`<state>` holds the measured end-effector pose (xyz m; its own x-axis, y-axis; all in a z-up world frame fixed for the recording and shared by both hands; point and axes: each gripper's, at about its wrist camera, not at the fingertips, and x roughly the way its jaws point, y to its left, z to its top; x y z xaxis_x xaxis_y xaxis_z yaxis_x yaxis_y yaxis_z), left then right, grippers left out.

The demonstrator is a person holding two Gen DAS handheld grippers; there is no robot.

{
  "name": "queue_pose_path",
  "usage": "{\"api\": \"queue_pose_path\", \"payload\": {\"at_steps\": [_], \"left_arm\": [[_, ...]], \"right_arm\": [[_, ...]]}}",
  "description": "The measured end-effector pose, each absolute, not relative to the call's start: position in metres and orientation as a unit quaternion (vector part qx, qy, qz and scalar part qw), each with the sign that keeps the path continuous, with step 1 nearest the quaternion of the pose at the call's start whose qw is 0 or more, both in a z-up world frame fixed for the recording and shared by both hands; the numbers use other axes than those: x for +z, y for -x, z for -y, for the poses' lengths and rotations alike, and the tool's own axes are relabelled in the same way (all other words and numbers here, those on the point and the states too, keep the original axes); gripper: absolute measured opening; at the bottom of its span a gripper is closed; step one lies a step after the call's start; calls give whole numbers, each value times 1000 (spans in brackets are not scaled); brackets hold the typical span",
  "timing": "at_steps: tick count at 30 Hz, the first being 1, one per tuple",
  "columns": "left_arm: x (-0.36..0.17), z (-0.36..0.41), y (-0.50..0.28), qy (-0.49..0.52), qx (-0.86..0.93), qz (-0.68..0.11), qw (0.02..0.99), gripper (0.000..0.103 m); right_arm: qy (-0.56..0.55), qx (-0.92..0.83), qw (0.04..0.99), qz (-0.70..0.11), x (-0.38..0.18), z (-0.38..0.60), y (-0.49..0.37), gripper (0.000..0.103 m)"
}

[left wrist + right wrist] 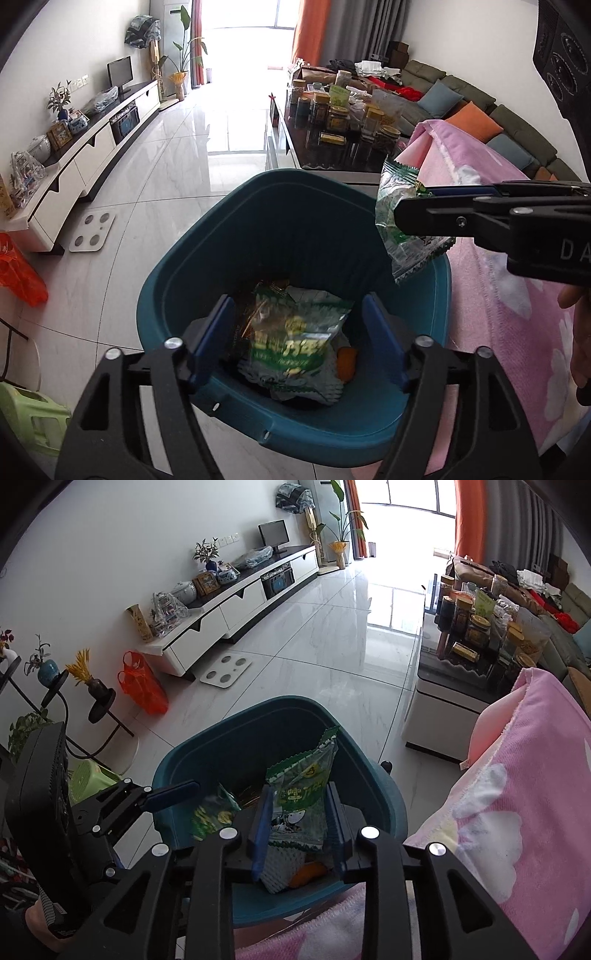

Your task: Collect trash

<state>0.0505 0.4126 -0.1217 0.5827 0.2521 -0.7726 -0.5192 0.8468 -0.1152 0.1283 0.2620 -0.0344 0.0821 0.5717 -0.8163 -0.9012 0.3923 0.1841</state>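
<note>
A teal trash bin stands on the tiled floor; it also shows in the right wrist view. Inside it lie a green snack wrapper, white foam netting and an orange scrap. My left gripper is open and empty above the bin's near rim. My right gripper is shut on another green snack wrapper and holds it over the bin; the left wrist view shows that gripper and its wrapper at the bin's right rim.
A pink blanket covers the surface to the right of the bin. A dark coffee table crowded with jars stands beyond. A white TV cabinet, a floor scale, an orange bag and a green stool are on the left.
</note>
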Motion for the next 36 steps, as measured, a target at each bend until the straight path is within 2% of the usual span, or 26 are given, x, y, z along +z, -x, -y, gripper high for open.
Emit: {"api": "queue_pose_path", "payload": {"at_steps": [3, 4, 9, 11, 15, 17, 19, 22, 28, 36], "left_arm": [[-122, -414, -52, 163, 226, -397, 875, 90], [-122, -414, -49, 163, 227, -397, 874, 91], [-113, -408, -39, 160, 235, -387, 877, 95], [-110, -410, -36, 163, 238, -380, 879, 96], [-93, -406, -20, 160, 252, -355, 886, 97], [-83, -401, -11, 154, 263, -341, 889, 97], [-70, -395, -5, 145, 273, -322, 895, 97], [-51, -384, 0, 129, 282, -294, 904, 97], [-16, -352, 2, 105, 266, -261, 922, 97], [26, -298, 1, 85, 249, -216, 940, 97]], "right_arm": [[185, 515, 713, -438, -34, -260, -129, 43], [183, 517, 710, -442, -34, -261, -130, 50], [180, 517, 715, -436, -30, -257, -130, 51], [174, 519, 716, -434, -27, -254, -129, 57], [159, 519, 731, -414, -13, -239, -127, 60], [150, 514, 746, -396, -3, -228, -127, 70], [139, 510, 760, -378, 7, -216, -126, 74], [130, 491, 789, -346, 22, -196, -125, 86], [108, 460, 826, -307, 47, -155, -128, 96], [79, 415, 867, -265, 67, -88, -121, 96]]}}
